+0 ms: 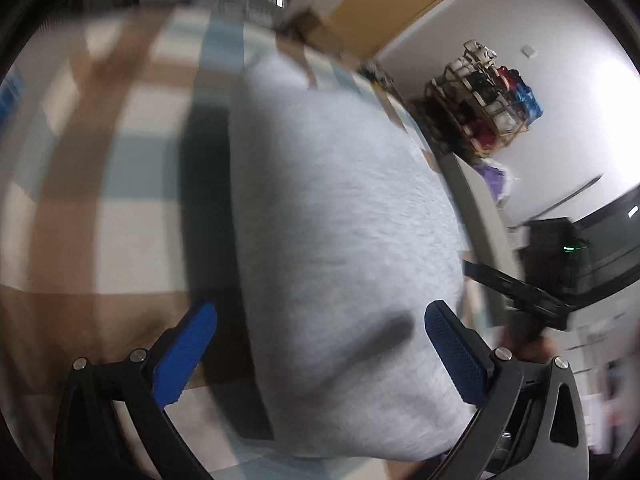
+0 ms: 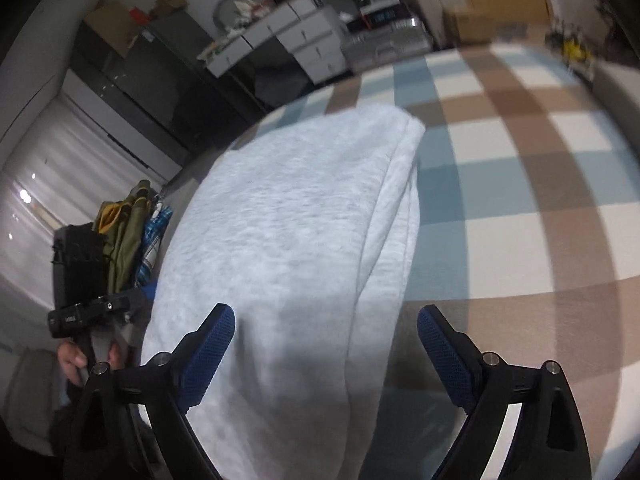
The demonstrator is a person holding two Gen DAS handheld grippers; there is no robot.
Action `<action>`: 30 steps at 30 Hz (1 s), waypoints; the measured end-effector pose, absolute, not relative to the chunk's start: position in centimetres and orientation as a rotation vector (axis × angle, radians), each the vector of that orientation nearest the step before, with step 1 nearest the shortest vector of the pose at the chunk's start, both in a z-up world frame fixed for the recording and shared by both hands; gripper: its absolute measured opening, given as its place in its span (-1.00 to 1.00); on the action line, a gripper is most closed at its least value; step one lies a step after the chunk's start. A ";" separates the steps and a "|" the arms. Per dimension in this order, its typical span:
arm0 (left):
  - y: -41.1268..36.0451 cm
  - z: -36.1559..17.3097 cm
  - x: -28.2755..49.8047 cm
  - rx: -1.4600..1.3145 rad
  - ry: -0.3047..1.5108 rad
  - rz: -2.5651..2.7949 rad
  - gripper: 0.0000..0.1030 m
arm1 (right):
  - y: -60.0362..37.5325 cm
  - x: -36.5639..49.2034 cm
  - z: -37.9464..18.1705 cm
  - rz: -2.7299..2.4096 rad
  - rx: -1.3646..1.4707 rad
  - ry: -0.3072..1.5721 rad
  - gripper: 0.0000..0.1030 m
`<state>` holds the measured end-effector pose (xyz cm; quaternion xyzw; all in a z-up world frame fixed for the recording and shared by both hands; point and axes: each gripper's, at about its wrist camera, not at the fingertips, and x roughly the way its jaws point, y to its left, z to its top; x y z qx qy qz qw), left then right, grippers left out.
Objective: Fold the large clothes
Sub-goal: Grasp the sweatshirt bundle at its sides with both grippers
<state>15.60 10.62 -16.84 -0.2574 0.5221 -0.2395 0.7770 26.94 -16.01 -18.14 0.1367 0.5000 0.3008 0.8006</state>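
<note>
A light grey fleece garment (image 1: pixel 340 200) lies folded into a long thick pad on the checked bed cover (image 1: pixel 100 200). My left gripper (image 1: pixel 320 310) is open above the garment's near end, its blue pads (image 1: pixel 188 356) wide apart and touching nothing. In the right wrist view the same garment (image 2: pixel 300 220) shows stacked layers along its right edge. My right gripper (image 2: pixel 326 314) is open over the near end, with cloth below the gap and no pad pressing on it. A hand (image 2: pixel 72 360) holding the left gripper's handle shows at the lower left.
The blue, brown and white checked cover (image 2: pixel 520 160) spreads to the right of the garment. Olive and plaid clothes (image 2: pixel 128 232) hang off the bed's left side. White drawers (image 2: pixel 296 40) and a cardboard box (image 2: pixel 480 24) stand beyond the bed. A rack of shoes (image 1: pixel 488 100) stands by the wall.
</note>
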 end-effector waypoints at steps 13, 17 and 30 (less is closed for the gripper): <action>7.8 -18.1 18.7 -0.574 1.290 -0.708 0.89 | -14.0 31.9 -22.6 0.767 0.423 1.251 0.17; 7.4 -16.3 17.5 -0.544 1.282 -0.689 0.77 | -13.9 29.6 -21.1 0.783 0.378 1.170 -0.17; 8.9 -18.3 16.1 -0.565 1.310 -0.750 0.80 | -14.7 27.5 -22.7 0.826 0.365 1.261 0.42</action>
